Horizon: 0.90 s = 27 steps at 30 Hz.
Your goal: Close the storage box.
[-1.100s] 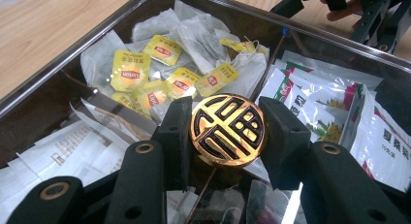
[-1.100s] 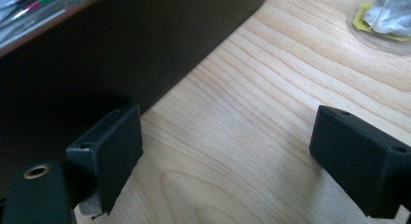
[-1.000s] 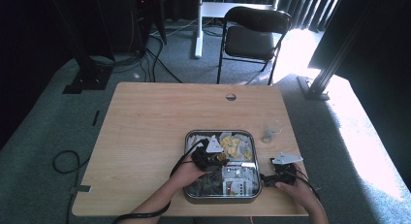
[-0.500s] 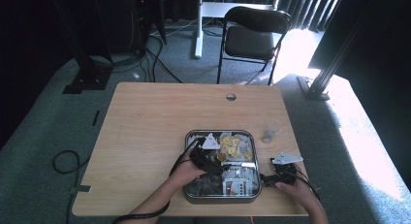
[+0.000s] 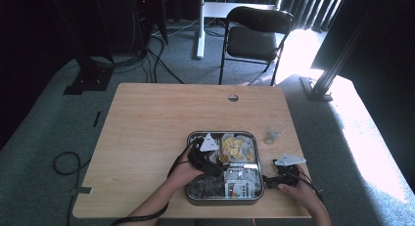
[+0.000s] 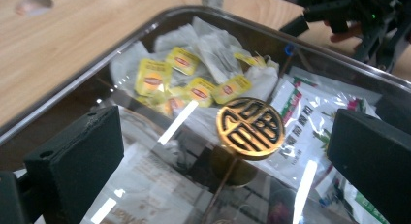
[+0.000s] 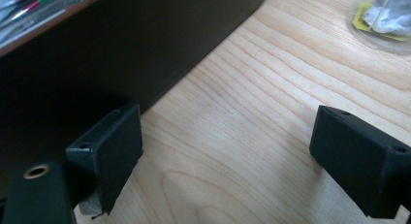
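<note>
A metal tin [image 5: 220,133] sits on the near part of the table, under a clear lid with a round gold knob [image 6: 249,128]. My left gripper [image 6: 230,139] hovers over the tin [image 6: 72,83]; its jaws have just been opening and stand wide, with the knob between them untouched. From above, the left gripper [image 5: 219,160] is at the tin's middle. Yellow tea bags [image 6: 194,86] and white-green sachets [image 6: 310,122] lie inside. My right gripper [image 7: 228,141] rests open on the wood beside the tin's dark wall [image 7: 121,49], nothing between its jaws; from above, the right gripper [image 5: 270,179] is at the tin's right.
A clear cup with a tea bag [image 5: 273,133] stands on the table right of the tin, and the same cup [image 7: 383,15] lies ahead of the right gripper. A black chair [image 5: 254,37] stands beyond the far edge. Bare wood [image 5: 147,128] stretches left.
</note>
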Tool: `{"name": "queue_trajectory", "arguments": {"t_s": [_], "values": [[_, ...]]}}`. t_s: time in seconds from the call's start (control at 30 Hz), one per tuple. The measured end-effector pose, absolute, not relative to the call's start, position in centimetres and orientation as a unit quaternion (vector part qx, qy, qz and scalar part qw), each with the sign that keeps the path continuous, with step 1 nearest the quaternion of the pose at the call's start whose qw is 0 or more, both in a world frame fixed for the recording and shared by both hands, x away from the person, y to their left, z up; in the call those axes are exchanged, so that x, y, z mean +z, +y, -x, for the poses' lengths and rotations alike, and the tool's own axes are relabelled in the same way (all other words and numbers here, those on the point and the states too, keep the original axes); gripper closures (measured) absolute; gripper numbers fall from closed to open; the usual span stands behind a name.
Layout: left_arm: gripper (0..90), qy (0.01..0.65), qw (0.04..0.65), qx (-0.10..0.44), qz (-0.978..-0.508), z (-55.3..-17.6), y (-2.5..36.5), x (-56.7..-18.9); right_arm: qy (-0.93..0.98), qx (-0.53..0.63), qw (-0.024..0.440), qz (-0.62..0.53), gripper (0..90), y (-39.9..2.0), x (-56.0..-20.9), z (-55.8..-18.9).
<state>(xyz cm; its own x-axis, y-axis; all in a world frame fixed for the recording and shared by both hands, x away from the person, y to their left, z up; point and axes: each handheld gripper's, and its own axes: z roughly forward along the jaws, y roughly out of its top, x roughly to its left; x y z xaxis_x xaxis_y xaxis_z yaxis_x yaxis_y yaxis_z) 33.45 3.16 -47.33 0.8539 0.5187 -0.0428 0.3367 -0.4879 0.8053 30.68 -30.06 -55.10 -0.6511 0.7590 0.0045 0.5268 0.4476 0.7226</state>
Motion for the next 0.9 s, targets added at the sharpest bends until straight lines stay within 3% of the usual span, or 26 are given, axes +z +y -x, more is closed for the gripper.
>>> {"name": "queue_trajectory", "arguments": {"t_s": [0.9], "values": [[0.0, 0.333, 0.444, 0.163, -0.816, -34.8, 11.6, -46.8, 0.835, 0.358, 0.162, -0.385, 11.2, -30.1, -55.1, -30.7]]}}
